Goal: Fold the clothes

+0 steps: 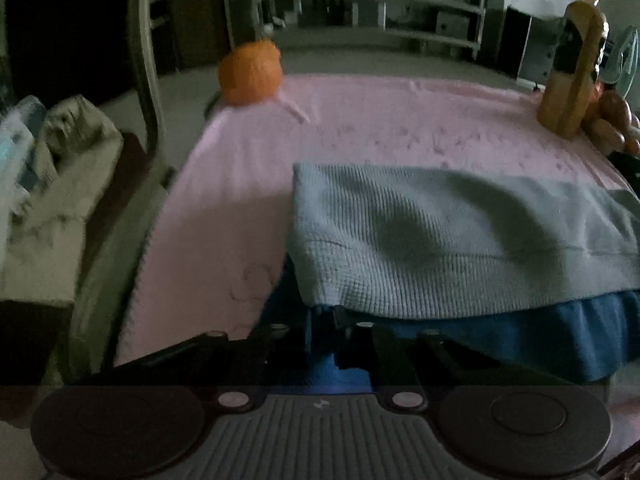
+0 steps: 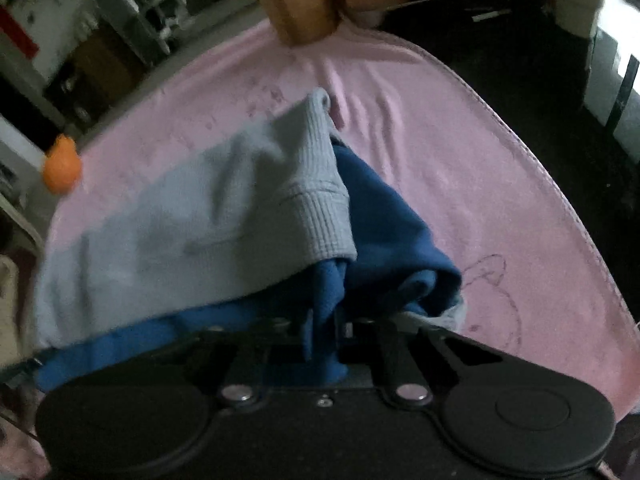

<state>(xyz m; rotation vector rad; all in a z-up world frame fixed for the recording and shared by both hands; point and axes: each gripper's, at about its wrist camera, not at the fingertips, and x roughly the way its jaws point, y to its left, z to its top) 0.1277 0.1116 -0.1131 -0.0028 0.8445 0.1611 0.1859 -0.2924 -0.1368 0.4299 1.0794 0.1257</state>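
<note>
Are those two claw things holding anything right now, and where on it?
Yes. Both the left gripper and the right gripper are shut on the near edge of the blue garment, under the folded grey garment.

pink sheet (image 1: 360,120), orange ball (image 1: 250,72), bottle (image 1: 576,68), clothes (image 1: 440,240)

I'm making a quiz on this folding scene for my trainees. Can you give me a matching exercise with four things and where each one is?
Things:
1. round orange ball
2. amber plastic bottle
3. light grey waffle-knit garment
4. dark blue fleece garment

Places:
A. lying on top of the blue cloth
B. standing upright at the far right of the pink cloth
C. at the pink cloth's far left corner
D. pinched in both grippers

Pairs: 1-C, 2-B, 3-A, 4-D
</note>
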